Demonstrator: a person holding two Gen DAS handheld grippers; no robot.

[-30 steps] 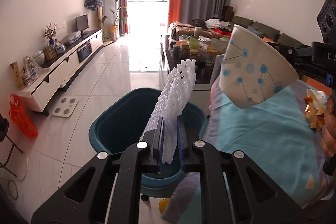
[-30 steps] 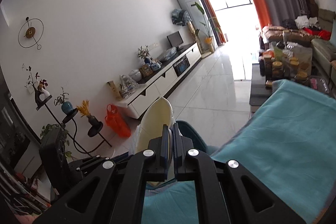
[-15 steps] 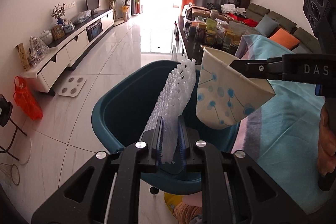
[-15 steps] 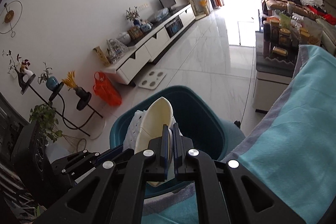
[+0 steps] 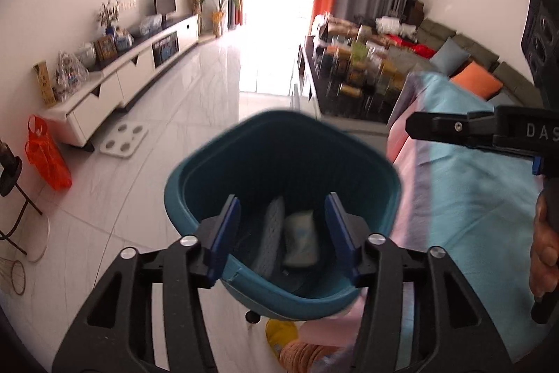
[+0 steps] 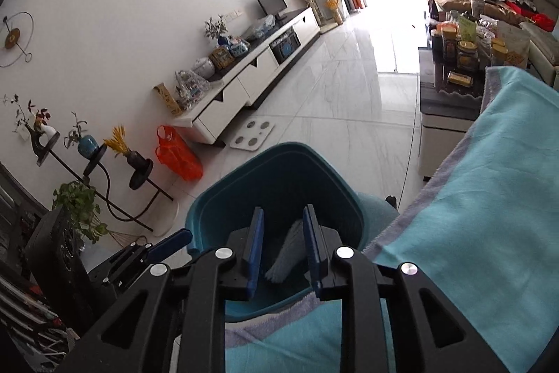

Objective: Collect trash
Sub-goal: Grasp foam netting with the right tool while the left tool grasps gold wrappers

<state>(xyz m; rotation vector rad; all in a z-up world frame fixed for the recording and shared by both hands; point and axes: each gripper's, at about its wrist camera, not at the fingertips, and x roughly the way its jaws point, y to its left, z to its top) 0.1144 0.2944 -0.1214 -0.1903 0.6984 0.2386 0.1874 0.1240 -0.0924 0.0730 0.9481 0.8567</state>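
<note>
A teal bin (image 5: 216, 170) stands on the floor beside the table. Inside it lie the white plastic mesh piece (image 5: 271, 233) and the crushed paper cup (image 5: 301, 235). My left gripper (image 5: 282, 238) is open and empty, right above the bin's near rim. My right gripper (image 6: 283, 250) is open and empty over the bin (image 6: 279, 159); the white mesh (image 6: 290, 249) shows between its fingers. The right gripper also shows at the right of the left wrist view (image 5: 454, 128).
A table under a turquoise cloth (image 5: 489, 198) (image 6: 489, 198) lies to the right of the bin. A white TV cabinet (image 5: 115, 86) runs along the left wall. An orange bag (image 5: 45, 156) and a plant stand (image 6: 104, 177) stand on the floor. A cluttered dark coffee table (image 5: 349, 86) stands behind.
Both grippers opened. The white mesh piece dropped from the left gripper and the paper cup from the right, both into the teal bin.
</note>
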